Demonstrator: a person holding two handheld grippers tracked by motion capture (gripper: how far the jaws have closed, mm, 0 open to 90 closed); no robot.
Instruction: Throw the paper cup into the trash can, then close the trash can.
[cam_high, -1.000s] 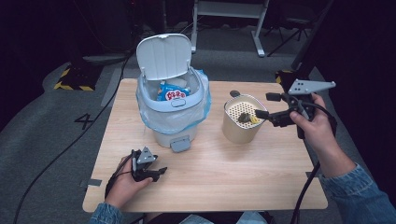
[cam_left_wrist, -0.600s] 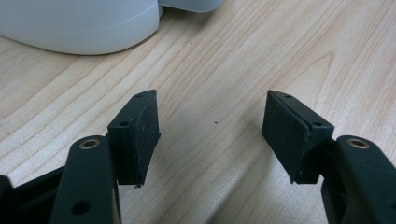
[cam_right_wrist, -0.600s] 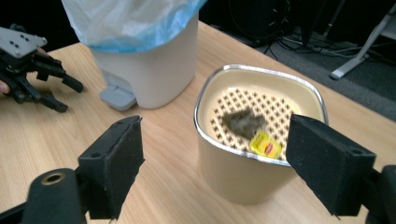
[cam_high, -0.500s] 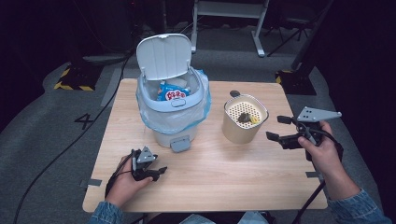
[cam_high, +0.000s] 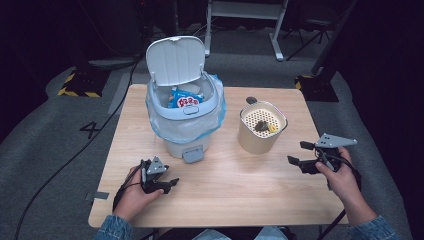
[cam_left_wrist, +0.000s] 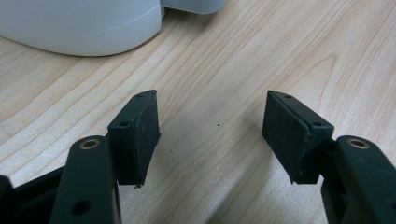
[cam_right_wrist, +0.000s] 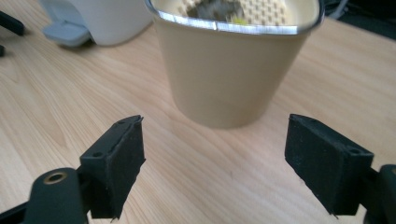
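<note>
Right gripper (cam_high: 299, 153), right of centre in the high view: jaws wide, nothing between them. A second earlier it hung level with the rim of the beige container (cam_high: 261, 128), jaws at the rim; it has since dropped and drawn back toward the lower right, and now sits low over the table (cam_high: 240, 200), apart from the container. In the right gripper view the container (cam_right_wrist: 233, 70) stands just ahead, centred between the two pads (cam_right_wrist: 119, 163), its perforated insert holding a dark scrap and a yellow one. Judgement: a low, level approach to the container's wall, probably to clasp and lift it; no contact yet.

Left gripper (cam_high: 167, 183), lower left of the high view: jaws wide and empty, resting on the wood, unmoved over the second. Its own view shows bare grain between the pads (cam_left_wrist: 140, 135) and the bin's white base (cam_left_wrist: 79, 28) at upper left.

Upper centre: white pedal bin (cam_high: 182, 120), lid raised, blue liner, a snack packet (cam_high: 186, 98) inside; its place has not changed.

Surface: pale wooden table, uncluttered. Room: dark, grey carpet, trailing cables, hazard tape at upper left.
</note>
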